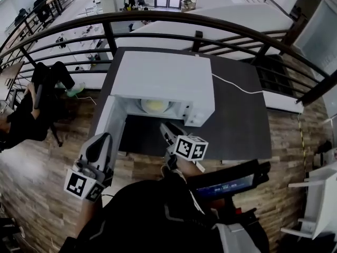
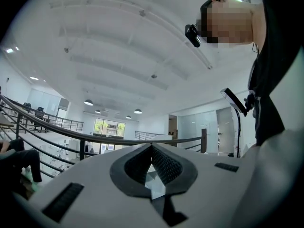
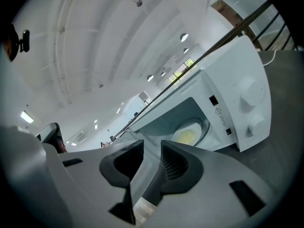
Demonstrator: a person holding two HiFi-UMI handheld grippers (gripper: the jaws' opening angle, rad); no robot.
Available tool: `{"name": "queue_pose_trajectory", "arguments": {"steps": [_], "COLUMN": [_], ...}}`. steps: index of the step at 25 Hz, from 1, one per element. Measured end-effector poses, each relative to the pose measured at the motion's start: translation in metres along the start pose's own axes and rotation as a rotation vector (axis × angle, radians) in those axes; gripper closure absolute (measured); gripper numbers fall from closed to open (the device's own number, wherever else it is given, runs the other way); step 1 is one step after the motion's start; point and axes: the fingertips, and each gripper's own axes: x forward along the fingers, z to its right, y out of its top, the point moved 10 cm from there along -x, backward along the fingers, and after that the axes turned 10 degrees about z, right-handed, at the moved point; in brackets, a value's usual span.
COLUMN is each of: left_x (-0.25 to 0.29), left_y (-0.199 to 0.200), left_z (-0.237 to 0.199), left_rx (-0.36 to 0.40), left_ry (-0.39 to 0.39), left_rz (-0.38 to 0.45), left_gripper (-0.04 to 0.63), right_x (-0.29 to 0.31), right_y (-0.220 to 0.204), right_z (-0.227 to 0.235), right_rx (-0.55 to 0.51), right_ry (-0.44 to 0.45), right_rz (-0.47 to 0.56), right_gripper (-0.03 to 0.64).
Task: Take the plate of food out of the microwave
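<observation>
Starting leftmost, the left tool (image 2: 152, 148) is held near the open door (image 1: 109, 124), jaws pressed together on nothing. The plate (image 1: 156, 106) sits inside the microwave (image 1: 163, 78) on the bench (image 1: 237, 120), straight ahead of the right tool (image 3: 152, 144), which is slightly spread, empty and judged nearer.

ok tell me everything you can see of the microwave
The microwave is a white, boxy, plastic-looking unit standing upright on the dark table. Its door hangs open to the left, showing a cavity with a plate of yellow food inside. Two round knobs sit on the right-hand panel, and a white cable trails from its rear corner across the table.
</observation>
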Motion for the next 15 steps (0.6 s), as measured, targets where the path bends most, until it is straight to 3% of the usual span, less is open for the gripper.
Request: {"name": "queue_pose_trajectory", "arguments": {"steps": [6,15], "left_x": [0.008,0.01], "left_y": [0.004,0.008], "left_z": [-0.005,0.0], "left_rx": [0.023,0.067], "left_ry": [0.043,0.145], "left_rz": [-0.019,-0.049], "left_gripper": [0.592,0.592], "right_x": [0.03,0.066], "right_y": [-0.015,-0.038], "right_z": [0.026,0.081], "right_rx": [0.087,0.4], "right_ry": [-0.026,-0.12], "right_rz": [-0.067,-0.104], "right_gripper": [0.496,0.394]}}
